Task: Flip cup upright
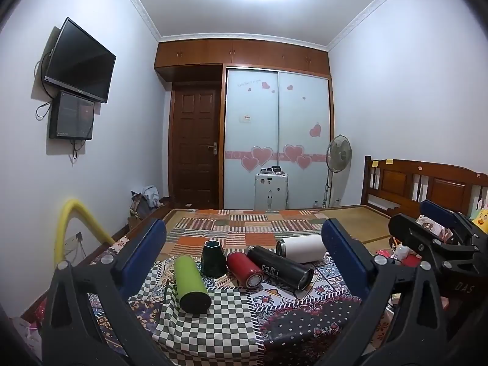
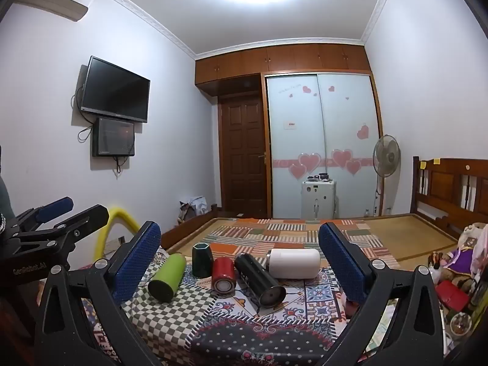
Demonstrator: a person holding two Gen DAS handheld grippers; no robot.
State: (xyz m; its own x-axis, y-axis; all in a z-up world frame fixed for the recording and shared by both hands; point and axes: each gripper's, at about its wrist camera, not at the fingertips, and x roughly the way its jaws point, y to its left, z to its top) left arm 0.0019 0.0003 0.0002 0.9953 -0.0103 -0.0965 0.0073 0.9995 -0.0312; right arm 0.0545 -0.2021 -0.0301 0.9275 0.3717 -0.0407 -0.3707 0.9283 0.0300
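Five cups sit on a counter (image 1: 213,320) covered with patterned cloth, grouped toward its far edge. Four lie on their sides: a green cup (image 1: 191,283) nearest the left edge, a red cup (image 1: 244,269) in the middle, a black cup (image 1: 280,267) just right of it and touching it, and a white cup (image 1: 302,248) behind, closest to the far right corner. A dark green cup (image 1: 213,257) with faceted sides stands upright between the green and red ones, its open mouth up.

Neither tool touches anything. The left hand-held gripper (image 1: 244,259) hangs above the near edge with its blue-padded fingers (image 1: 146,253) spread wide, framing the whole row of cups. The right hand-held gripper (image 2: 241,262) is likewise released, its fingers (image 2: 137,262) wide apart and holding nothing, also over the near edge.

Beyond the counter's far edge lies a bed (image 2: 289,235) with a striped patchwork cover, well apart from the cups.
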